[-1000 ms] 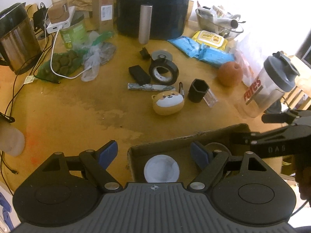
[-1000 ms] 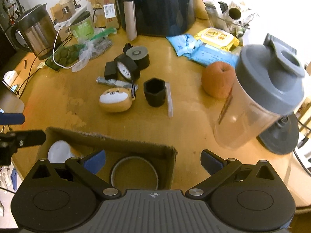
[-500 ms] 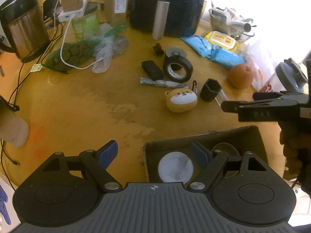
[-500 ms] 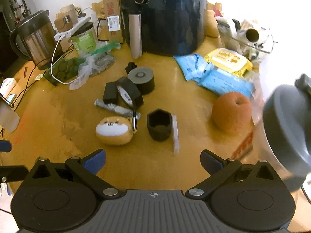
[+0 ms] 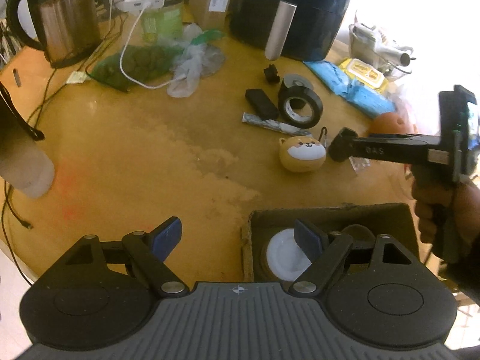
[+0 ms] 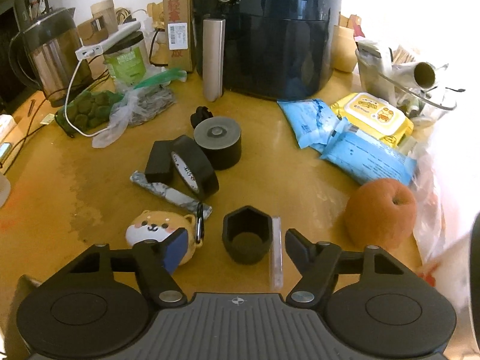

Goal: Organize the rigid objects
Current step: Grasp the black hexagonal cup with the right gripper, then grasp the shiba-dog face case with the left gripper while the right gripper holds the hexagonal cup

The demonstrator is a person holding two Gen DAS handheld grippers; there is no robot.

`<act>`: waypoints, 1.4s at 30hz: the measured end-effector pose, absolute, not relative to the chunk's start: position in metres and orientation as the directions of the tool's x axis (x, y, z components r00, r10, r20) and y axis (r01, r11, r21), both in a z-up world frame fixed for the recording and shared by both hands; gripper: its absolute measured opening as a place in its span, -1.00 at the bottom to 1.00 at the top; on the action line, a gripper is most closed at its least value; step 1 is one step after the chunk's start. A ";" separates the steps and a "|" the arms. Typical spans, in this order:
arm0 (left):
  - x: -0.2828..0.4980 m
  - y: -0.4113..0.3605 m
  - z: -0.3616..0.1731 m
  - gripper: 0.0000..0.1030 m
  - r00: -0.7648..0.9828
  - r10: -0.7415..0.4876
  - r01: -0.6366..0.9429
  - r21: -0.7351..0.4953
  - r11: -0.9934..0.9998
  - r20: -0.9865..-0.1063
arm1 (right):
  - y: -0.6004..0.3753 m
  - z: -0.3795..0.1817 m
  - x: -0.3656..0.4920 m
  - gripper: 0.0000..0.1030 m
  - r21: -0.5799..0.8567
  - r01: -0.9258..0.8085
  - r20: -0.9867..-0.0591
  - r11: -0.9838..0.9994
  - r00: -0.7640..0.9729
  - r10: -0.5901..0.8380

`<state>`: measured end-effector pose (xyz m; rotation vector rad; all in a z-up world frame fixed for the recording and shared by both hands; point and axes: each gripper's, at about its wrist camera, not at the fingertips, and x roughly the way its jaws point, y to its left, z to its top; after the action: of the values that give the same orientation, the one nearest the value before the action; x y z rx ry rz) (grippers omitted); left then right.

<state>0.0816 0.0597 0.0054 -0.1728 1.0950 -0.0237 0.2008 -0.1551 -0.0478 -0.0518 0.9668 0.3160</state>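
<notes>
As your right tool swings away from the cardboard box, its jaws are closing around the black hexagonal cup on the worktop, pads not yet touching; your left tool hangs apart, empty, over the box.

"DAS" on right tool finger.

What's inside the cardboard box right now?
In the brown cardboard box: a round white lid-like disc and a second round object, mostly hidden behind the left tongs' finger. The box floor is otherwise unseen.
</notes>
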 end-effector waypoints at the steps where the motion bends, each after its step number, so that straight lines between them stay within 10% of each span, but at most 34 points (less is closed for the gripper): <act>1: 0.081 0.061 0.005 0.60 0.458 -0.111 -0.068 -0.159 0.985 -0.882 | -0.154 -0.049 0.203 0.31 0.095 -0.288 -0.818 0.953 0.523 0.240; 9: 0.080 0.064 0.004 0.60 0.463 -0.116 -0.074 -0.169 0.983 -0.879 | -0.146 -0.066 0.217 -0.14 0.047 -0.272 -0.840 0.961 0.510 0.185; 42: 0.132 0.018 0.013 0.60 0.521 -0.139 0.095 -0.105 0.990 -0.842 | -0.181 0.000 0.155 -0.15 0.219 -0.243 -0.789 0.945 0.526 0.318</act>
<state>0.1317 0.0178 0.0133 -0.0475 1.0128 -0.1401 0.1545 -0.1810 0.0000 0.0850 0.9607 0.3355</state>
